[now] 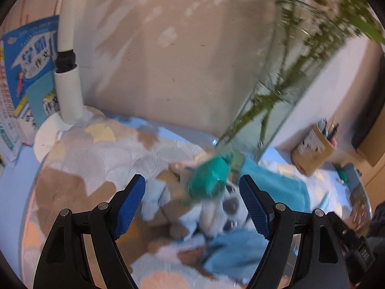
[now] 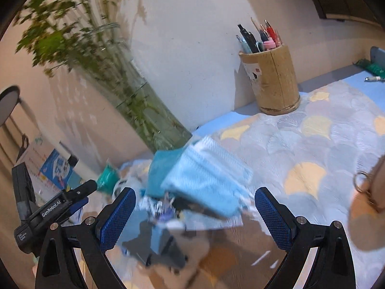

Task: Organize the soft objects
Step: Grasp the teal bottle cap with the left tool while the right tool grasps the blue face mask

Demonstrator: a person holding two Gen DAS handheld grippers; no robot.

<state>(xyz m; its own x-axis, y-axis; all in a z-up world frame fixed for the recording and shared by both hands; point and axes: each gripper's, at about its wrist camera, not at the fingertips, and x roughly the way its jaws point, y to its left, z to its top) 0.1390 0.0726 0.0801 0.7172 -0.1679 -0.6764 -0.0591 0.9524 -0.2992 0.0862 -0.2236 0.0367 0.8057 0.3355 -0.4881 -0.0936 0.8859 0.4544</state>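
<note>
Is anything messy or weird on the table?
Yes. The soft things lie jumbled in a heap: a plush toy with a green soft piece on top, beside crumpled light-blue towels. The glass vase only looks tilted through the fisheye lens.

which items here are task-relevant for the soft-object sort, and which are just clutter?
Task-relevant:
- plush toy
- teal soft toy
- light blue cloth
- teal towel

Clutter:
- glass vase of green stems
- bamboo pen holder
- blue book
- white lamp base
- patterned table cover
</note>
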